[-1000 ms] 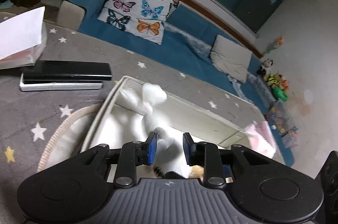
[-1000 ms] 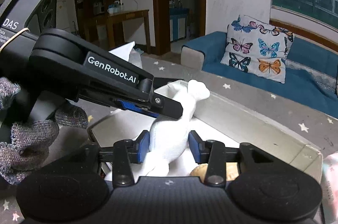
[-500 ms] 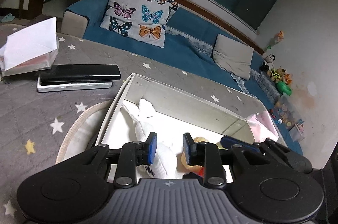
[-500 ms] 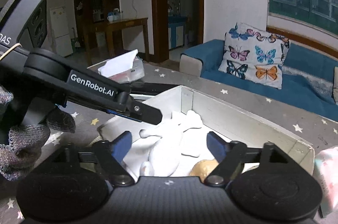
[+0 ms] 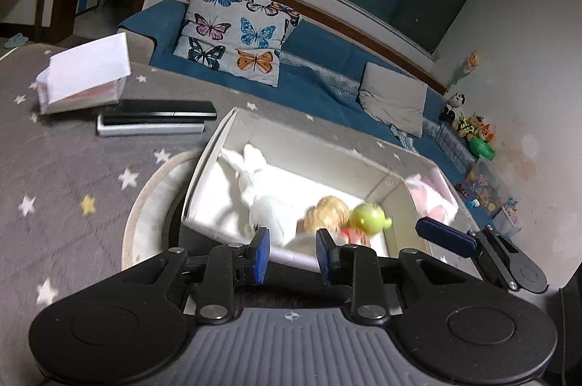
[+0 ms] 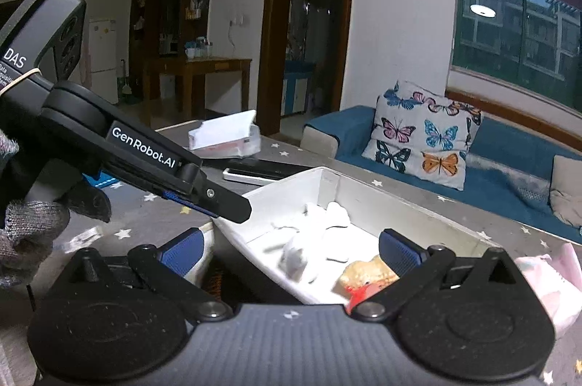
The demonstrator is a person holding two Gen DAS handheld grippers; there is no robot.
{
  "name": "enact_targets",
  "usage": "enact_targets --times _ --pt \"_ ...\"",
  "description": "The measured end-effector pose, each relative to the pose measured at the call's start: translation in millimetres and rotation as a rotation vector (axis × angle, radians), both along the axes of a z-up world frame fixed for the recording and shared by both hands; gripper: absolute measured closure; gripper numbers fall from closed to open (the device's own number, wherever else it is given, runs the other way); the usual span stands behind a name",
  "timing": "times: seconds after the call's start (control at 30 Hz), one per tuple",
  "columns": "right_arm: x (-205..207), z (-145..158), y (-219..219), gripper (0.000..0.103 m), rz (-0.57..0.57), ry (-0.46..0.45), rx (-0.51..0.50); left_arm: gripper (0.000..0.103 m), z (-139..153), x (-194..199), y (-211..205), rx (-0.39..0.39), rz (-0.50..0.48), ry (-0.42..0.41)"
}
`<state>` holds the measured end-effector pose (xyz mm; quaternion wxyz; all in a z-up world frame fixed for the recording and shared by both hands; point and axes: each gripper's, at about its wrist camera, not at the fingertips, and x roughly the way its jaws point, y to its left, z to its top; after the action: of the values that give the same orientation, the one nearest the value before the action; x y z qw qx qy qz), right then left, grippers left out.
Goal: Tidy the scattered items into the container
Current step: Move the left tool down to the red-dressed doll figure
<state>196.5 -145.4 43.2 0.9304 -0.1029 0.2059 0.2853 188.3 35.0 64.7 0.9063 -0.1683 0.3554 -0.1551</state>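
The right tongs stand spread wide with nothing between them, just above the near wall of the white rectangular storage box, which suggests a release. The left tongs, narrowly parted and empty, hover at the box's near edge. Inside lies the soft white plush toy, beyond both tongs, beside a tan round toy.

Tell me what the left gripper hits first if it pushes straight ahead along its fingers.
Probably the white plush toy lying in the white box: it sits directly beyond the left gripper. Motion blur leaves depth unclear, so the box's near wall might come first.
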Motion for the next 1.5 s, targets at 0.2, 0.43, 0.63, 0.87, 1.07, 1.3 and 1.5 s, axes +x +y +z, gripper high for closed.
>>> enact_targets --times 0.2,0.43,0.63,0.87,1.07,1.3,1.5 --pt "-35 -9 3 0.0 0.044 0.026 0.003 0.073 -9 -37 13 0.033 0.008 0.0" --pt "-63 -32 10 0.0 0.08 0.08 -0.007 0.073 -32 -64 34 0.033 0.028 0.037" --pt "-73 -45 23 0.0 0.083 0.11 -0.009 0.073 -48 -73 45 0.008 0.053 0.072" --pt "-68 -55 34 0.0 0.097 0.145 -0.01 0.073 -53 -63 47 -0.024 0.034 0.07" --pt "-59 -66 42 0.0 0.087 0.179 -0.012 0.073 -64 -57 51 -0.062 0.026 0.093" --pt "-51 -72 54 0.0 0.073 0.195 -0.012 0.072 -71 -55 58 -0.104 0.029 0.107" --pt "-48 -73 64 0.0 0.086 0.179 -0.04 0.071 -72 -58 58 -0.122 0.002 0.121"
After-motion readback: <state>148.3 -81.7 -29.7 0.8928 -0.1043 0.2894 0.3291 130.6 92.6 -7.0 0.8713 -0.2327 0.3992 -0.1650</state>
